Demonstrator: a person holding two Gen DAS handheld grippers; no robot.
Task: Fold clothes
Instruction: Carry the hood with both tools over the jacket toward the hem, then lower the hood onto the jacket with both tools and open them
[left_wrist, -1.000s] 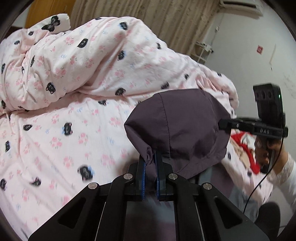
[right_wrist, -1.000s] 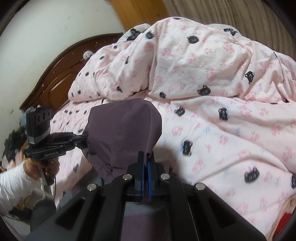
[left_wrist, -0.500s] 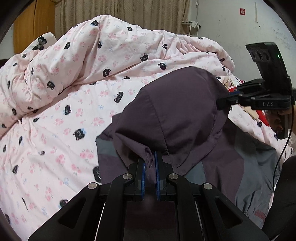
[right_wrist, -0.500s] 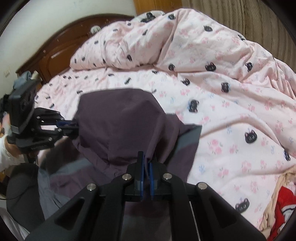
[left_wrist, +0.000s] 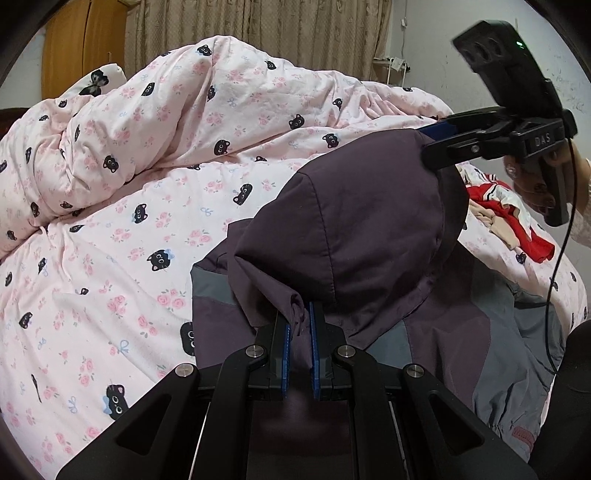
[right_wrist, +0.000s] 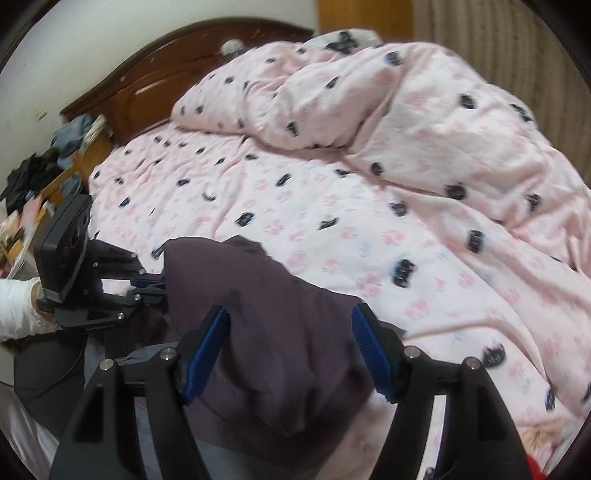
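Observation:
A dark purple hooded jacket (left_wrist: 351, 221) with grey panels lies at the near edge of the bed, its hood raised. My left gripper (left_wrist: 298, 321) is shut on a bunched fold at the hood's edge. In the right wrist view the left gripper (right_wrist: 155, 284) pinches the hood's left side, held by a hand in a white sleeve. My right gripper (right_wrist: 290, 314) is open wide, and the jacket's hood (right_wrist: 277, 354) lies loose between and under its blue pads. The left wrist view shows the right gripper (left_wrist: 434, 142) at the hood's top right corner.
A pink quilt (left_wrist: 221, 110) with black cat prints is heaped across the back of the bed. Red and beige clothes (left_wrist: 509, 221) lie at the right. A wooden headboard (right_wrist: 147, 85) and a cluttered side stand (right_wrist: 44, 173) are at the left.
The jacket came down from the air onto the bed. My right gripper, shut on the hood before, has opened and let it go. The left gripper keeps its hold.

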